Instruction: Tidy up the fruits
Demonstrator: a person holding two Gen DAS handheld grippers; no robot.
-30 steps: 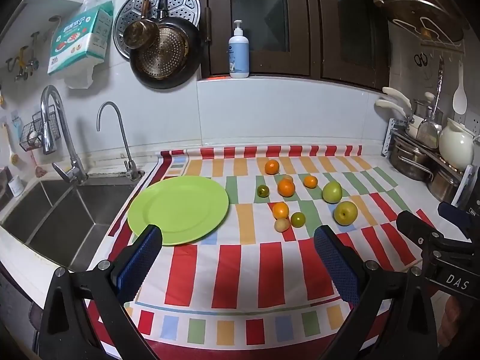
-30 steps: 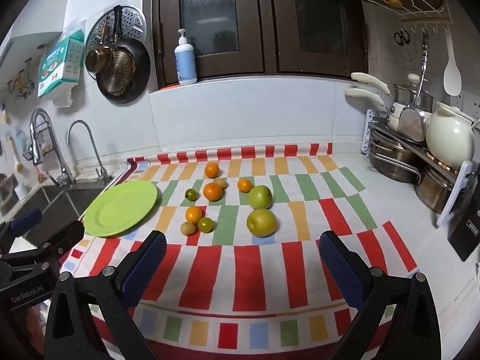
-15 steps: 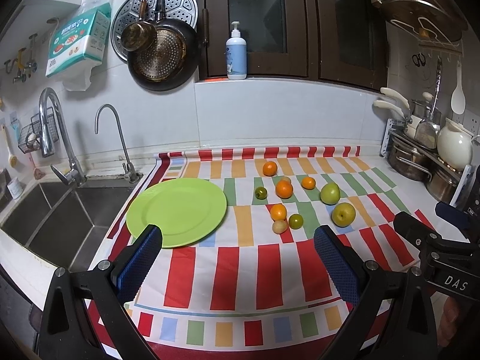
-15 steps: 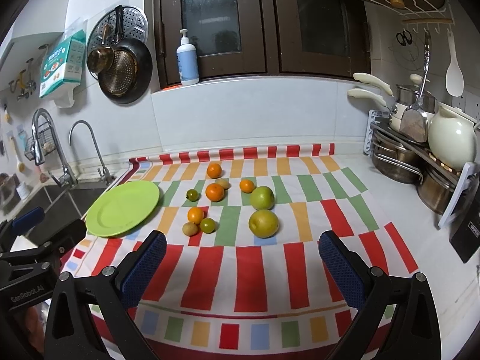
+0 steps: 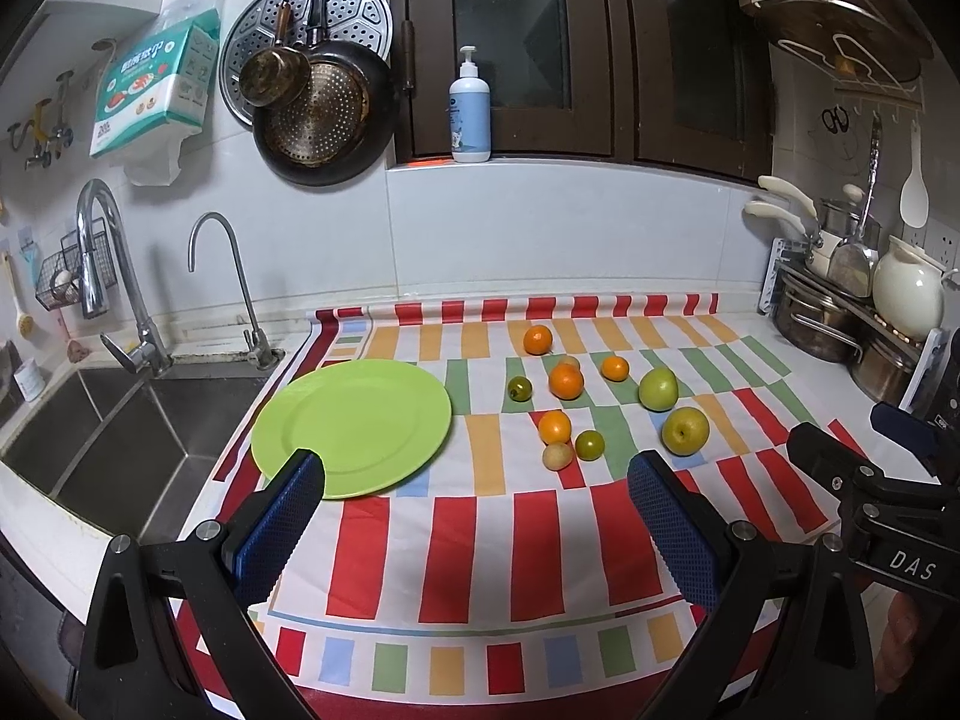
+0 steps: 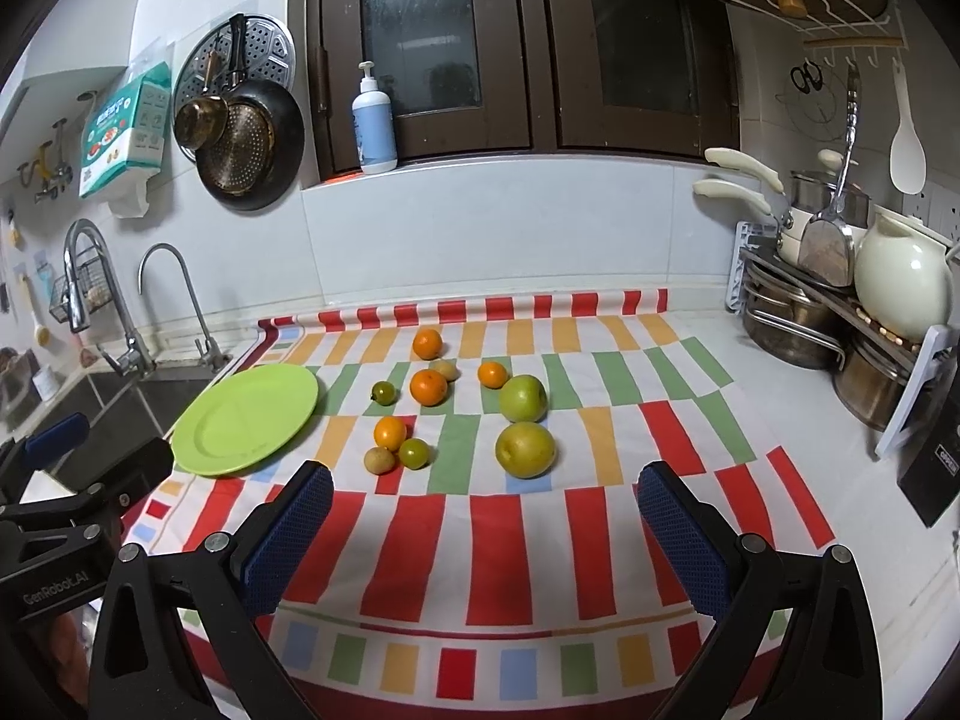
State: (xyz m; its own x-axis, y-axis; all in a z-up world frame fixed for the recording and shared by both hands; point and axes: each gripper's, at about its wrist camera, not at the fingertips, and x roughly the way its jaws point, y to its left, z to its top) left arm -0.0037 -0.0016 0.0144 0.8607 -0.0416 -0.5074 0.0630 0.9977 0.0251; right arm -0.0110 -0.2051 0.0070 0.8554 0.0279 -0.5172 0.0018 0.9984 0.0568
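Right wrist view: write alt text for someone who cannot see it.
The open right gripper hovers above a striped cloth where loose fruits lie: oranges, small green citrus and two large yellow-green fruits. An empty green plate sits to their left beside a sink; the left gripper shows at the left edge.

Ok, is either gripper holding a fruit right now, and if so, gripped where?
Nothing is held. The left gripper and right gripper are both open and empty, short of the fruit, which lies loose on the striped cloth.
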